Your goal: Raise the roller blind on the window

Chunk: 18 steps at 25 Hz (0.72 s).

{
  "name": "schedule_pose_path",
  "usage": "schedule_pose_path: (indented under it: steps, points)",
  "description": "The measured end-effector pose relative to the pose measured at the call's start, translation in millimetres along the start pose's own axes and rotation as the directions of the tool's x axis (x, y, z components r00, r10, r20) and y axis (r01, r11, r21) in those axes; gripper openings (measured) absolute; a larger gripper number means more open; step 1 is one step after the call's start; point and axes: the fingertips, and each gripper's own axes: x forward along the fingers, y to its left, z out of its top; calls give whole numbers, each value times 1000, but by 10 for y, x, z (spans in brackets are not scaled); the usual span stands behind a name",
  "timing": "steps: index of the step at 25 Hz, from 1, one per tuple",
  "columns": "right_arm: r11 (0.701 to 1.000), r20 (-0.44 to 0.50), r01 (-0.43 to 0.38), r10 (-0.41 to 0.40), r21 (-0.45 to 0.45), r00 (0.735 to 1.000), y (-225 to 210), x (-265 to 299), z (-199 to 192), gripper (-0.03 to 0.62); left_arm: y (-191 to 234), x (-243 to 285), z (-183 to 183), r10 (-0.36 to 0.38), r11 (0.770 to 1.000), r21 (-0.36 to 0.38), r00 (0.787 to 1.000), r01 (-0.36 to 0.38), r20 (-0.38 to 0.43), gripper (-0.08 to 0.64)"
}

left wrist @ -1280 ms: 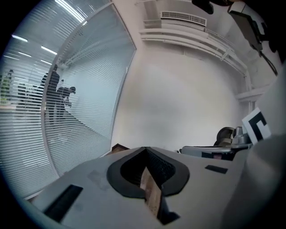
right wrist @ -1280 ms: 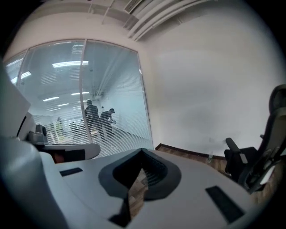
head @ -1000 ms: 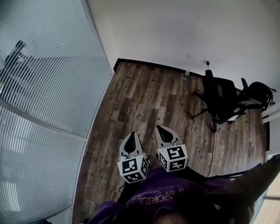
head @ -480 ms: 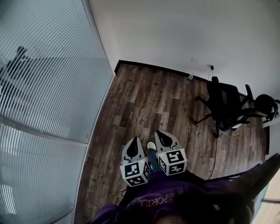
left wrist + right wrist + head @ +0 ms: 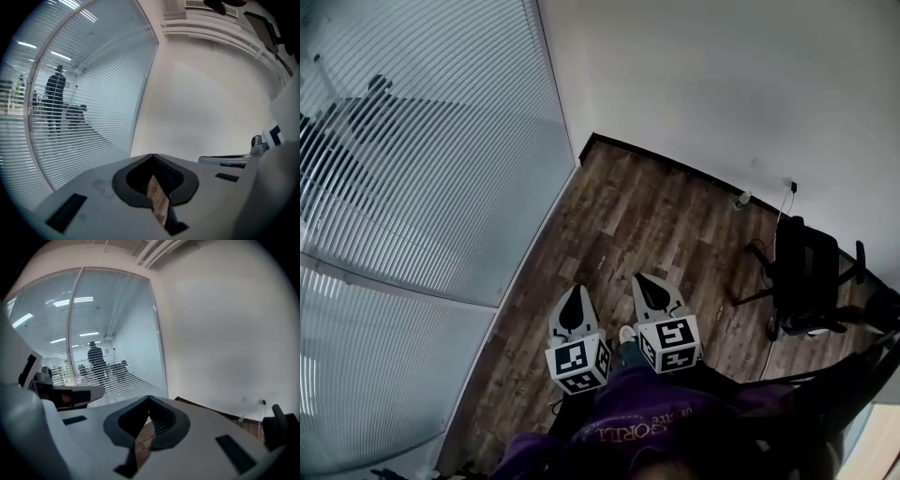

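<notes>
Blind position: the pale, finely slatted blind [image 5: 422,169] covering the tall glass window is lying to the left of both grippers. Its face is running forward to the corner, where it is meeting the plain white wall [image 5: 722,84]. Nearer to it is the left gripper [image 5: 575,292]; the right gripper [image 5: 644,278] is riding just beside, on the far side. Both are pointing ahead over the dark wood-plank floor [image 5: 619,216], not at the window. Jaws on both are pressing together with nothing between them. No pull cord or chain is showing in any view. I'm judging the next move as a swing left, left gripper leading.
</notes>
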Motion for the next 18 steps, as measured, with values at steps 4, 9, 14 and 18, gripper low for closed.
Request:
schedule_pose_path:
  steps: [4, 9, 14, 18]
  points:
    - [998, -16, -62, 62, -16, 998, 11, 301, 70, -4, 174, 118, 47, 85, 996, -25, 996, -84, 8, 0]
    - [980, -52, -192, 189, -58, 981, 313, 624, 106, -5, 470, 59, 63, 201, 978, -59, 979, -199, 21, 0]
    - [930, -79, -342, 334, -137, 939, 945, 960, 178, -5, 1089, -158, 140, 350, 932, -123, 936, -342, 48, 0]
    - [897, -97, -413, 402, -160, 910, 1364, 1221, 201, -5, 1511, -251, 209, 425, 901, -133, 903, -414, 67, 0]
